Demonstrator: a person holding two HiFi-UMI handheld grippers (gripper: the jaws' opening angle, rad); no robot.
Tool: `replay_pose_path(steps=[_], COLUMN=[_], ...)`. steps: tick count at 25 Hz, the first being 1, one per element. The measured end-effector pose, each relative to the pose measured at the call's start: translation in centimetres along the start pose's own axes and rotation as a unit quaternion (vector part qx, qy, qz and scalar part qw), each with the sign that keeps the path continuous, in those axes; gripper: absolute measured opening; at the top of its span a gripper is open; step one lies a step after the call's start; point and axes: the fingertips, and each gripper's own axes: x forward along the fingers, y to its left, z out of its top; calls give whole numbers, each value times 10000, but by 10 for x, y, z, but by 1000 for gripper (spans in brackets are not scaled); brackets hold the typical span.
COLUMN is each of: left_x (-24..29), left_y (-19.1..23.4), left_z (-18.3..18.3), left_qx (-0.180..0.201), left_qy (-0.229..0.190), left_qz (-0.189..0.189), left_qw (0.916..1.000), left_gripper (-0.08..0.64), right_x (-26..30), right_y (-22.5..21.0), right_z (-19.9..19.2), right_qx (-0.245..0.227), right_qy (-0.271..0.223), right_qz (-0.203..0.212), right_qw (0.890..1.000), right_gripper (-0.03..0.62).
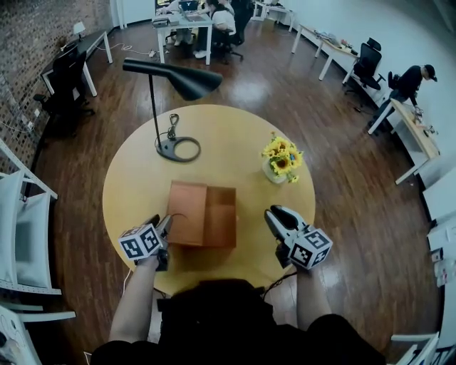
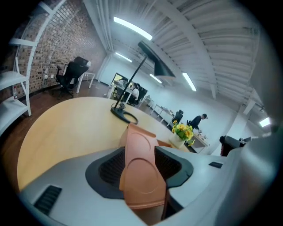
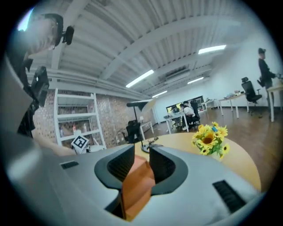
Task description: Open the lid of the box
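Round yellow table [image 1: 128, 192] holds the box [image 1: 219, 217] at centre frame. The left gripper [image 1: 167, 225] clamps its lid [image 2: 140, 176] at the box's lower-left corner. The right gripper [image 1: 273, 215] stands wide, just right of the box and apart from it. Lamp [image 1: 174, 146] and flowers [image 1: 283, 158] stand above, in the upper half.

In the head view, the marker cube partly covers the left gripper [image 1: 165, 225], so we cannot see its hold on the lid [image 1: 187, 212] from there. The bottom edge cuts off the person [image 1: 235, 321] below the shoulders. In the right gripper view, the gripper's own body hides most of the box [image 3: 138, 185]; we see only one corner. The people at the far desk [image 1: 217, 18] are too small for us to tell apart. The vase [image 1: 273, 174] is mostly hidden under the sunflowers [image 1: 283, 155].
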Motion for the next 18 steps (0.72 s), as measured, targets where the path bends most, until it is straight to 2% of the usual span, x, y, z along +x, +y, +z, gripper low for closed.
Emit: replay_pose_path(steps=[2,3,5,7,10,12,18], left_x=[-25,-42,-80,-114,-152,-169,-191], left_y=[-20,-33,-54,-64,-66,-64,-57], left_z=[27,43,74,92,101,98,82], left_qx=[-257,-434,-713,-708,-66,287,519], left_qy=[-560,-896,-1585,-2130,-2618,-2733,-2686], left_qz=[-551,-925,-1575,-1886,-1701,-1591,-1536], left_qw=[9966,9907,9721,9561,9500,9483,9495], left_gripper=[144,105,66,66,64,62,51], right_x=[-13,-20,-32,-40,-45,-45,-42], right_y=[6,12,26,34,35,36,47], right_z=[15,21,28,31,32,33,37], right_qx=[201,294,454,489,440,409,72], right_qy=[-437,-646,-1039,-1320,-1521,-1547,-1465], right_qz=[-118,-143,-167,-280,-535,-588,-667], right_qw=[9988,9974,9934,9896,9859,9854,9869], right_gripper=[109,108,107,107,46,5,3])
